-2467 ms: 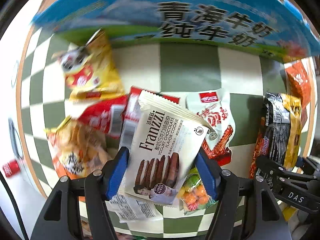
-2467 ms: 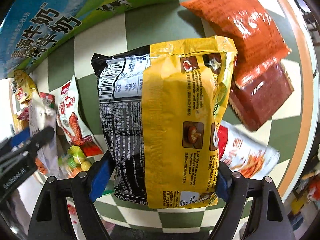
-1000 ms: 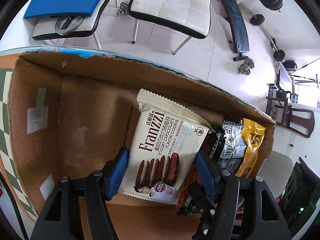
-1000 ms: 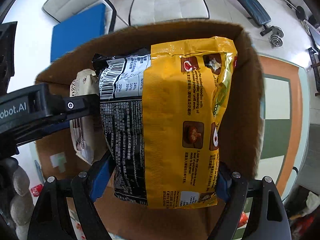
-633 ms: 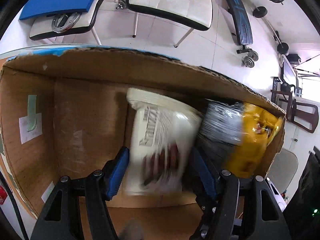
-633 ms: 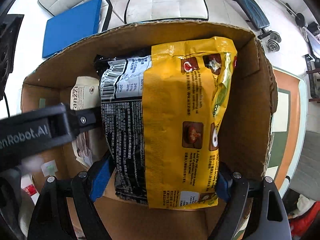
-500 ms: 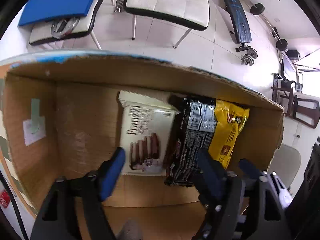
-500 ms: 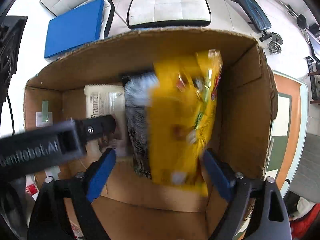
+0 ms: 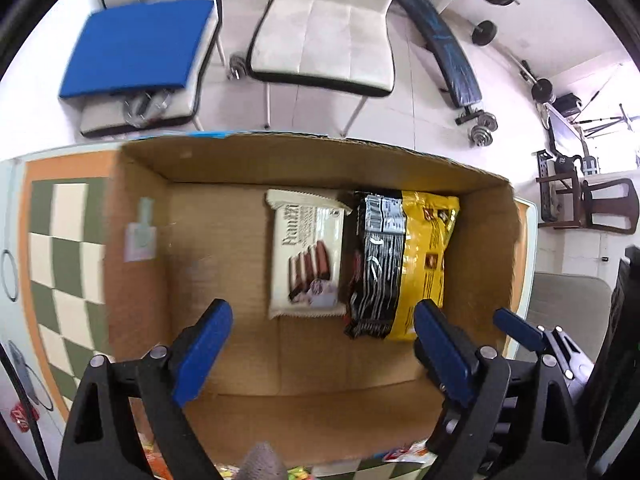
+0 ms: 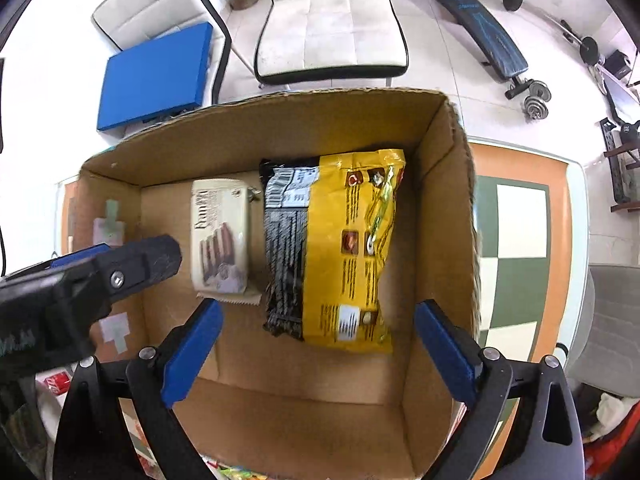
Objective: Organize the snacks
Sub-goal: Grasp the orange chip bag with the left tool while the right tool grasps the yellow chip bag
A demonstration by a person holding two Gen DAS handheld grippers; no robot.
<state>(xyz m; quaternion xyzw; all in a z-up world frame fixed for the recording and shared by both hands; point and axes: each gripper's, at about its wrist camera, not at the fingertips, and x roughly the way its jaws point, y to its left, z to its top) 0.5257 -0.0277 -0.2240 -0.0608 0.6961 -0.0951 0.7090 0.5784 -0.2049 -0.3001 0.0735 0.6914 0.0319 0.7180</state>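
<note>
A cardboard box [image 9: 224,364] stands on the checkered table; it also shows in the right wrist view [image 10: 280,400]. On its floor lie a white Franzzi cookie pack [image 9: 306,256] and, to its right, a yellow and black snack bag [image 9: 404,268]. The same cookie pack [image 10: 220,236] and snack bag [image 10: 340,248] show in the right wrist view. My left gripper [image 9: 320,344] is open and empty above the box. My right gripper [image 10: 320,344] is open and empty above the box. The left gripper's body [image 10: 80,280] crosses the right wrist view at the left.
The checkered tablecloth [image 9: 60,240] lies left of the box and also right of it [image 10: 516,240]. Snack wrappers [image 9: 400,456] peek out below the box's near wall. Beyond the table stand a white chair [image 9: 328,40], a blue-cushioned chair [image 9: 136,48] and a weight bench [image 9: 448,48].
Both grippers carried their packs from the table over the box, then opened. The cookie pack and the yellow bag dropped onto the box floor. Both grippers have lifted back.
</note>
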